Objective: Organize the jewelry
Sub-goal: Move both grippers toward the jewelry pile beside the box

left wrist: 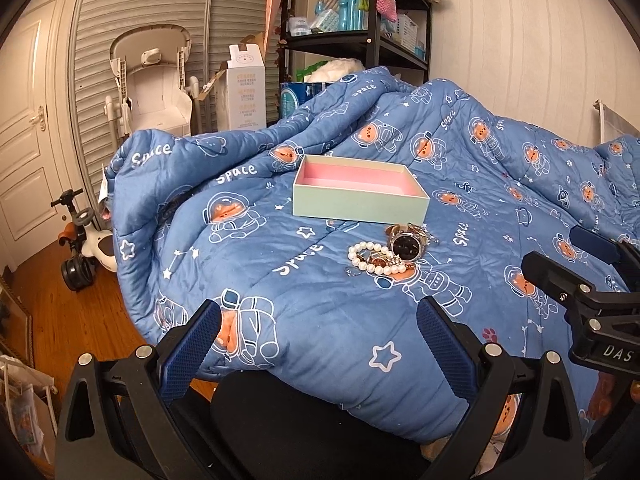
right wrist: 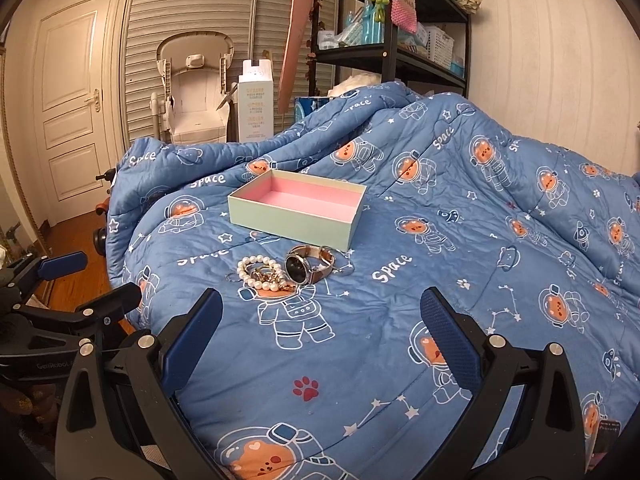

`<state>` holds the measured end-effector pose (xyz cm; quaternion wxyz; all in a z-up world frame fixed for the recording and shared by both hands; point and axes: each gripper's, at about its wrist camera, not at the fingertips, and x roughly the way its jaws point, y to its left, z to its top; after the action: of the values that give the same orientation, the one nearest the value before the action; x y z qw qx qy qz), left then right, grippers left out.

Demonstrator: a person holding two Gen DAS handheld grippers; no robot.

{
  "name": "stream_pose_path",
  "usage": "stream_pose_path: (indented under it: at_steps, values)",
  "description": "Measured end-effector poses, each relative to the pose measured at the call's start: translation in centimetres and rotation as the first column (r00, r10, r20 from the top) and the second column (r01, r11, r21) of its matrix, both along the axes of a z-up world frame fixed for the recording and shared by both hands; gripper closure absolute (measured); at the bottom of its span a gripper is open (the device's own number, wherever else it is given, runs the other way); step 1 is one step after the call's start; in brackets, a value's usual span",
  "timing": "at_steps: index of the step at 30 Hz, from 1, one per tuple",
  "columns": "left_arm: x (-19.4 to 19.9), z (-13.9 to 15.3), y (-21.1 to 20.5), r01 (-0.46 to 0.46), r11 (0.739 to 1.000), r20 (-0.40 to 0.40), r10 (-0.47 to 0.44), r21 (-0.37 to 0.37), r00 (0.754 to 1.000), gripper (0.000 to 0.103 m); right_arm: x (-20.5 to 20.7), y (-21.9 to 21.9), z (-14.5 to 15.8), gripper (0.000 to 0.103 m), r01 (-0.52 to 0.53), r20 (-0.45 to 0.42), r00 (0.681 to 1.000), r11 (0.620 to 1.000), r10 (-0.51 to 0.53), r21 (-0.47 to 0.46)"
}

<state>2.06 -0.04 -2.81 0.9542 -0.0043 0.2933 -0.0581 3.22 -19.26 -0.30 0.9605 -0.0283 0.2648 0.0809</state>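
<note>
Fingers of both my left gripper (left wrist: 320, 344) and right gripper (right wrist: 322, 334) spread wide, empty, above a blue space-print quilt (right wrist: 440, 280) in a cluttered bedroom. Watch (right wrist: 306, 266), pearl bracelet (right wrist: 260, 274) and rings huddle mid-quilt, touching, just before the pink-lined box (right wrist: 298, 208), its long axis crosswise.

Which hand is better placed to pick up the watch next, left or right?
Probably the left. In its own view the watch sits nearly between the open left tongs; from the open right tongs it lies off-centre, toward the left finger.
</note>
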Motion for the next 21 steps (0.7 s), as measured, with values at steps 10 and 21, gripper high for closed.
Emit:
stream_pose_path:
  at_steps: [10,21]
  values:
    - [4.1,-1.7,0.3,0.107,0.988,-0.133,-0.121,-0.107,0.984,0.007,7.2,-3.1,-1.6,0.005,-0.076,-0.21,0.972,0.986,0.106,0.148]
    - [9.5,-2.8,-1.8,0.248,0.954,-0.199,-0.279,-0.166,0.94,0.014,14.7,-5.1,-4.6,0.015,-0.082,-0.369,0.914,0.968,0.167,0.236]
